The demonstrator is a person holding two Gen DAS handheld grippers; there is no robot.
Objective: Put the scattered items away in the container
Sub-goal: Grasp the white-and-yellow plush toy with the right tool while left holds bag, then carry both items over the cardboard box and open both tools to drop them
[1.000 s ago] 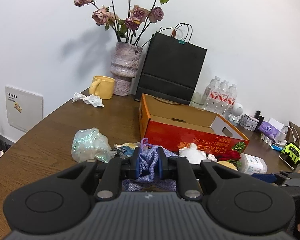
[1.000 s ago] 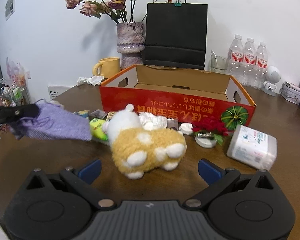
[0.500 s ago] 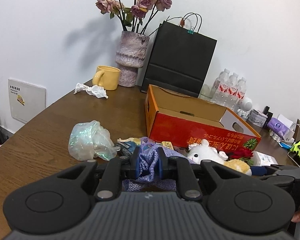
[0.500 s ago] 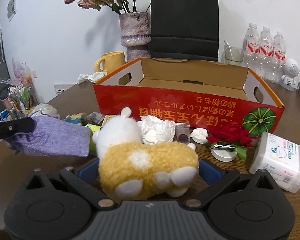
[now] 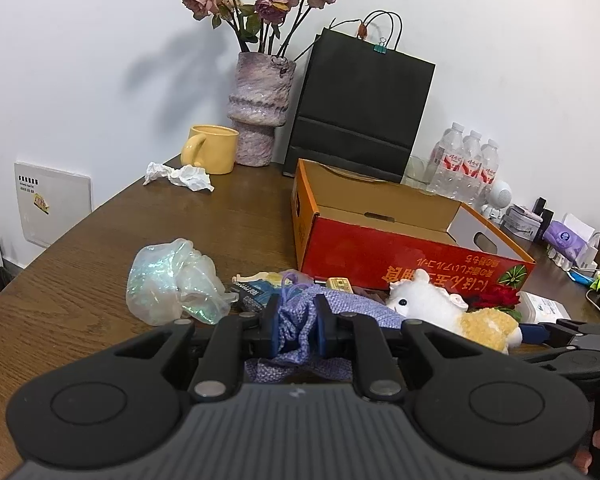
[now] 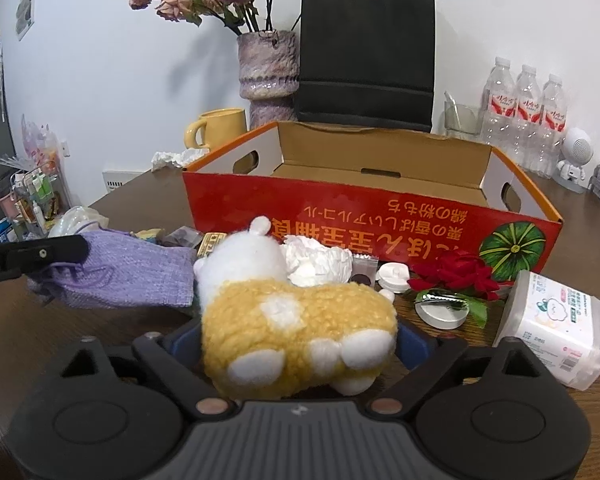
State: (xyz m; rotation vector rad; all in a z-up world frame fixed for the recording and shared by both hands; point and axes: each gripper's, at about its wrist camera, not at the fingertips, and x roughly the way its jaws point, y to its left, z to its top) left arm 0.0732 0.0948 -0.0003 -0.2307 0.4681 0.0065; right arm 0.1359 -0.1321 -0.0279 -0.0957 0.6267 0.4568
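My left gripper (image 5: 298,326) is shut on a purple woven pouch (image 5: 300,320), held just above the table; the pouch also shows in the right wrist view (image 6: 128,270). My right gripper (image 6: 300,340) has its jaws on both sides of a yellow and white plush toy (image 6: 296,320) and closes on it; the toy also shows in the left wrist view (image 5: 448,312). The open red and orange cardboard box (image 6: 380,212) stands just behind the toy and looks empty; it also shows in the left wrist view (image 5: 412,248).
Loose items lie before the box: a crumpled iridescent bag (image 5: 172,284), white tissue (image 6: 320,260), a red rose (image 6: 456,274), a round lid (image 6: 442,312), a wipes pack (image 6: 556,330). Behind stand a vase (image 5: 260,108), yellow mug (image 5: 212,148), black paper bag (image 5: 360,112) and water bottles (image 6: 524,120).
My right gripper moved forward around the plush toy and its jaws closed in on it. My left gripper kept the pouch and shifted slightly toward the box.
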